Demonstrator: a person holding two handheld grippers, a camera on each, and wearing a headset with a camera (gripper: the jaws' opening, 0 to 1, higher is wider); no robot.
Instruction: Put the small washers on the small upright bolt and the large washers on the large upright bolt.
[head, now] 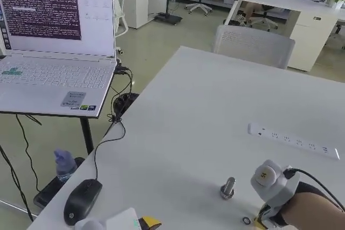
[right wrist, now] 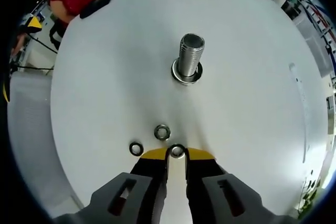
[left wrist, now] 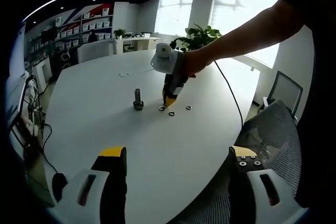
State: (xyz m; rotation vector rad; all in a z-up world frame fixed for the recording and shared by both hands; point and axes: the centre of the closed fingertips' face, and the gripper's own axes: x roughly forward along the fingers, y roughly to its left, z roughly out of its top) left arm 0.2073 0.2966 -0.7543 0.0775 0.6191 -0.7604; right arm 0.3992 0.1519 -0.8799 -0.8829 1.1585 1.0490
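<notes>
Upright bolt, right gripper jaws pinching flat-lying washer, left gripper jaws apart

You have three small silver metal ring washers on the white tabletop. You have one upright threaded steel bolt.

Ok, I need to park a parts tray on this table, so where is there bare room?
The widest bare stretch of the table lies between the mouse and the power strip, beyond the bolt. A smaller patch sits between bolt and power strip. It is crowded at the near edge, where the washers lie by the right tool.
</notes>
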